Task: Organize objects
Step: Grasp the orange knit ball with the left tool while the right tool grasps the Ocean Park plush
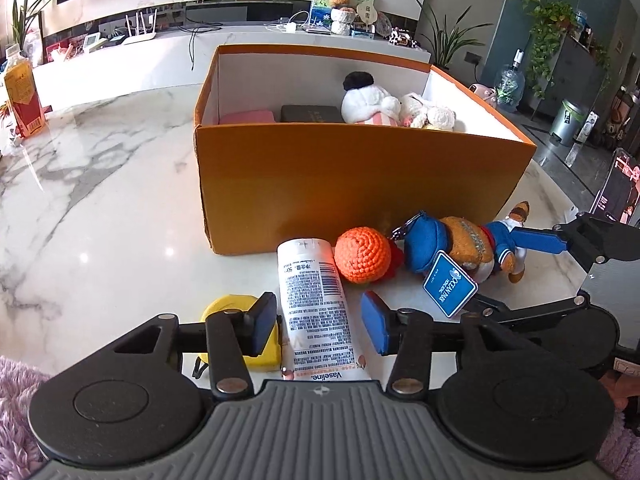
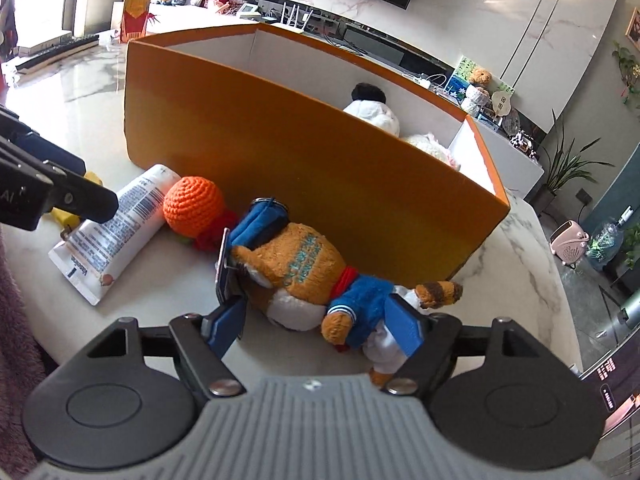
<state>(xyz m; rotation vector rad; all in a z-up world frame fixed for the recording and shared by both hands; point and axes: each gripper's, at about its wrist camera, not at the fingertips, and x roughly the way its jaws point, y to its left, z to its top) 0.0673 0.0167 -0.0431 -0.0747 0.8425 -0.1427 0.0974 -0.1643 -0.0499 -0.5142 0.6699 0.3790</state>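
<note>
Plush toy and lotion tube at the foot of the orange box

Right gripper spread around the plush fox, frame centre; left gripper released, straddling the Vaseline tube at lower centre, beside the orange crochet ball, under the orange box.

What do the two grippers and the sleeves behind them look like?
Both the left gripper and the right gripper look alike: black linkage arms with silver rivets, blue rectangular pads, two round black discs and a ribbed grey housing bearing a small emblem. No cables show. Fuzzy pinkish-purple sleeves sit at the edges.
</note>
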